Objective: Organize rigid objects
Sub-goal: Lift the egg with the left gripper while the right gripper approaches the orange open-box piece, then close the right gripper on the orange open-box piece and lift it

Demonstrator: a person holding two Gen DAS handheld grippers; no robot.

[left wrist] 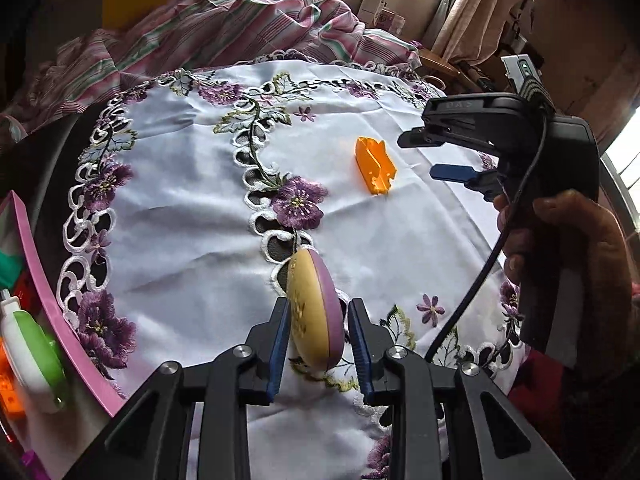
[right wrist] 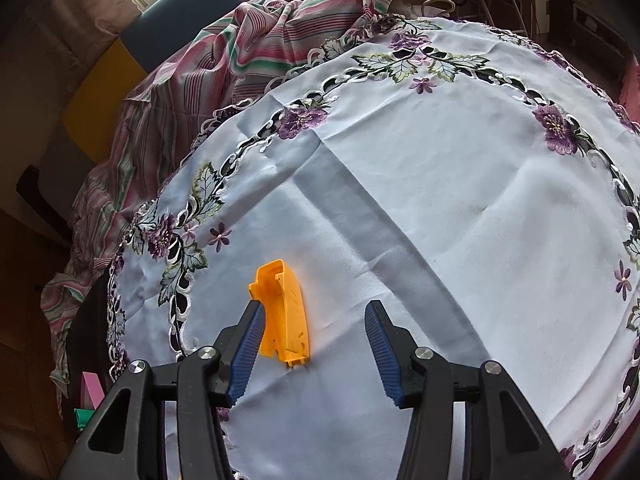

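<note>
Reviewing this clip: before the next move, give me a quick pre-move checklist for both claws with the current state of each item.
1. Left claw straddles the yellow-and-purple oval piece: ok.
2. Left pads firmly clamped on the oval piece: cannot tell.
3. Right claw open: ok.
4. Orange plastic part centred between the right claw's fingers: not ok, it sits by the left finger.
5. Pink bin within view on the left: ok.
6. Tablecloth free of the claws: cannot tell.

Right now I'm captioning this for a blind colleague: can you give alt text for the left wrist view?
The left gripper straddles a tan-and-purple oval object on a white floral-embroidered tablecloth. Beyond, the open right gripper points at an orange plastic piece; a pink bin sits at left.
</note>
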